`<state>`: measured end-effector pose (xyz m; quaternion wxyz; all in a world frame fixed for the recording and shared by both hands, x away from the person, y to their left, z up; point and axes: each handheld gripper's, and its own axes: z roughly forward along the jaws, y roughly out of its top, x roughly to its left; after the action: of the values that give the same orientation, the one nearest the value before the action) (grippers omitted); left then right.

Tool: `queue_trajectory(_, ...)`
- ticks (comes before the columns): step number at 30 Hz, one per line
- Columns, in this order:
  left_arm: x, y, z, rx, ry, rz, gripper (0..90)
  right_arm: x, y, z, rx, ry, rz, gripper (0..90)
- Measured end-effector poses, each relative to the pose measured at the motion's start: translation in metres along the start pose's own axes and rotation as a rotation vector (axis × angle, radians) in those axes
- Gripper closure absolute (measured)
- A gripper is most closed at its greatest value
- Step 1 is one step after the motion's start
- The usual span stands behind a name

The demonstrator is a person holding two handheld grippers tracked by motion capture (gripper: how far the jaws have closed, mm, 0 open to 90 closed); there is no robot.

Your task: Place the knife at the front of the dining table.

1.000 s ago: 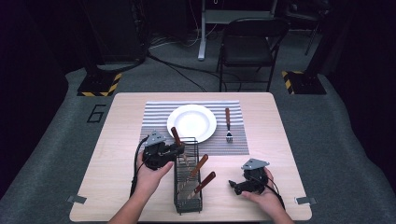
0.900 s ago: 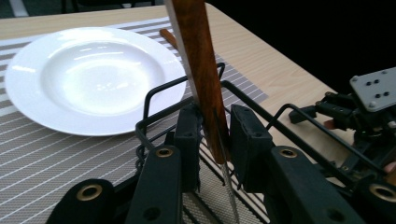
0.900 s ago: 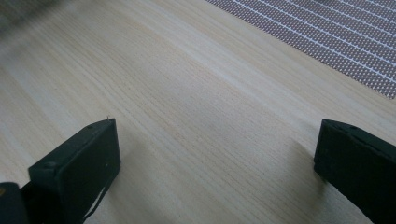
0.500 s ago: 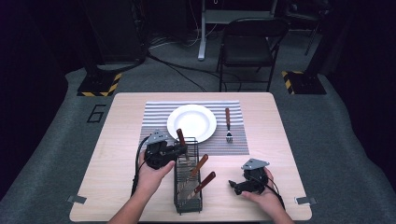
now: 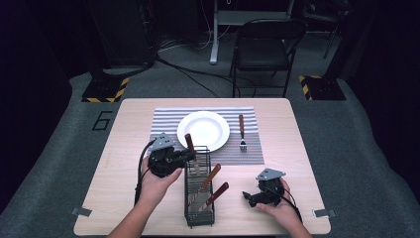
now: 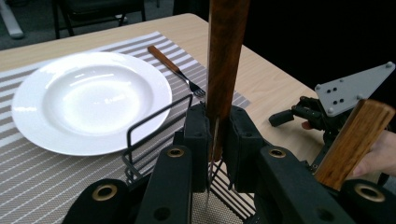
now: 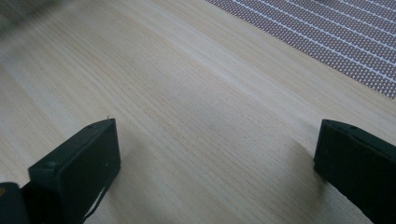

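Between the left gripper's [image 6: 218,154] closed jaws stands the wooden-handled knife [image 6: 225,70].

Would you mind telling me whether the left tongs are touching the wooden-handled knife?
Touching. The left gripper view shows the left tongs shut on the knife, both pads pressed against its handle.

A white plate [image 5: 203,130] sits mid-frame on a striped mat [image 5: 166,121], a fork [image 5: 242,133] just right of it on the same mat. A black chair [image 5: 262,47] stands beyond the table [image 5: 114,148], top centre.
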<state>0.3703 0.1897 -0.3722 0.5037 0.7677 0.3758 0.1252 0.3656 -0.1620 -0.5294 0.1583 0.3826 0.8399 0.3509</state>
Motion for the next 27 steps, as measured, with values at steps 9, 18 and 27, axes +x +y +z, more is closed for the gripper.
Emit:
queue_trajectory(9,0.001,0.025,-0.024,-0.019,0.005,0.017,80.4,0.000,0.000,0.000,0.000,0.000,0.000,0.0)
queue_trajectory(18,0.012,0.049,-0.051,-0.034,0.039,0.046,80.4,0.000,0.000,0.000,0.000,0.000,0.000,0.0)
queue_trajectory(27,0.034,0.047,-0.064,-0.044,0.091,0.005,80.4,0.000,0.000,0.000,0.000,0.000,-0.001,0.0)
